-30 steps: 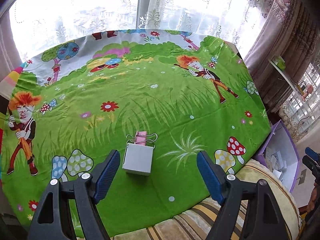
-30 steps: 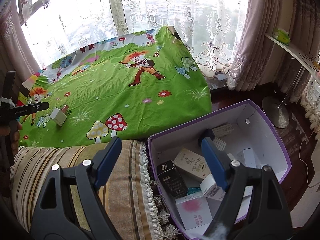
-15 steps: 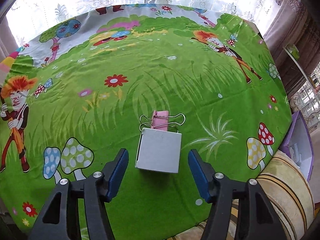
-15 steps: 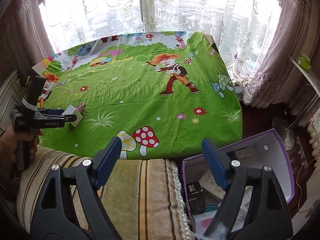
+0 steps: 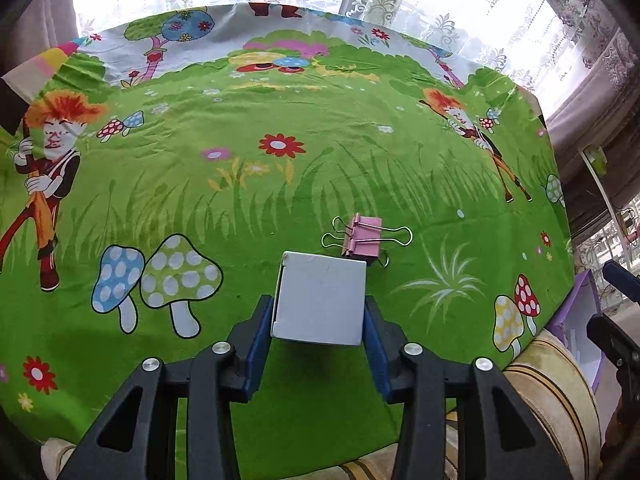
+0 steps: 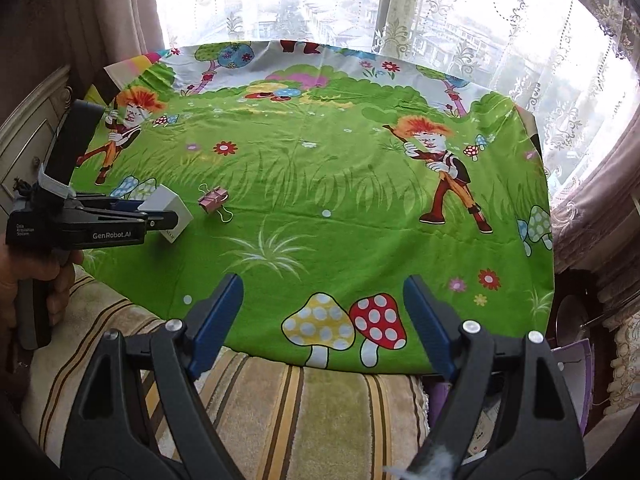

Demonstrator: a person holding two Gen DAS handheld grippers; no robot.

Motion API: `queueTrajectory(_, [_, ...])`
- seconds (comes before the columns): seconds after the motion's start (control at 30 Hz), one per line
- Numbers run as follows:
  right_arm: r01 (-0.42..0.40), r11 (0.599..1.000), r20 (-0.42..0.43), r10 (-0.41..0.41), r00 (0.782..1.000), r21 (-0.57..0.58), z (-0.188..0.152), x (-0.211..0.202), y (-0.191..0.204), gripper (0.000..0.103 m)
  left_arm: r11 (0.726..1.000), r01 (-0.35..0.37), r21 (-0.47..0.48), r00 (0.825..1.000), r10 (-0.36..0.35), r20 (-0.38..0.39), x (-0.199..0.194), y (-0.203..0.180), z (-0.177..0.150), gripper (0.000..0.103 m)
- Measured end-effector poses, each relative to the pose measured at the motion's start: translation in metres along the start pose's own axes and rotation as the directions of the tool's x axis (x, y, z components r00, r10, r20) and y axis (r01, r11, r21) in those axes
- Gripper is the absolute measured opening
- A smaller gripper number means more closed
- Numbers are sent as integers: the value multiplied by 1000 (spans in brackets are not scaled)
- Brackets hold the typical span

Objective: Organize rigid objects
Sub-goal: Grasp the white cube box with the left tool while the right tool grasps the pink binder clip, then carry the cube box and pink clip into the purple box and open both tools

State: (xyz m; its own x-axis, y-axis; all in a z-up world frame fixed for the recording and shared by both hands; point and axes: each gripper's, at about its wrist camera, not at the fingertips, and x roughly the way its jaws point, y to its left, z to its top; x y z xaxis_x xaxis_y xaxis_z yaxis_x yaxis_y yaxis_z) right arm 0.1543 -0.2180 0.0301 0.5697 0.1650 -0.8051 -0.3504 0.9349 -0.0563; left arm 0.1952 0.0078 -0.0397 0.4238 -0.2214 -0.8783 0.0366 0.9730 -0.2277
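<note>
The left gripper has closed its fingers on the white box, pink binder clip at one o'clock; right gripper gapes empty.

A table draped in a green cartoon cloth stands before a bright window hung with white lace curtains. Heavier mauve drapes hang right of the table. A striped beige cushion lies along its near edge; a pale cabinet stands left.
</note>
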Motion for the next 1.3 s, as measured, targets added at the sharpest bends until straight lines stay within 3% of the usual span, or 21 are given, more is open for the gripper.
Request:
queueTrajectory(0.33, [-107, 956, -43, 99, 994, -274, 41, 66, 63, 84, 987, -17, -158, 995, 33, 97, -19, 32, -2, 44])
queueTrajectory(0.53, [-147, 935, -110, 117, 987, -324, 54, 104, 83, 84, 971, -9, -239, 992, 39, 121, -24, 51, -4, 44])
queueTrajectory(0.87, [-190, 920, -145, 147, 978, -344, 65, 137, 107, 82, 971, 1, -239, 992, 29, 125, -23, 51, -5, 44])
queueTrajectory(1.07, [-205, 916, -173, 153, 973, -345, 70, 152, 113, 63, 973, 2, -232, 992, 27, 122, -22, 50, -5, 44])
queueTrajectory(1.13, [-220, 917, -185, 165, 969, -333, 69, 155, 111, 44, 973, 2, -232, 992, 27, 120, -21, 50, -5, 44])
queueTrajectory(1.3, [-231, 923, -181, 182, 966, -308, 64, 151, 107, 41, 975, 2, -224, 992, 25, 120, -21, 48, -4, 44])
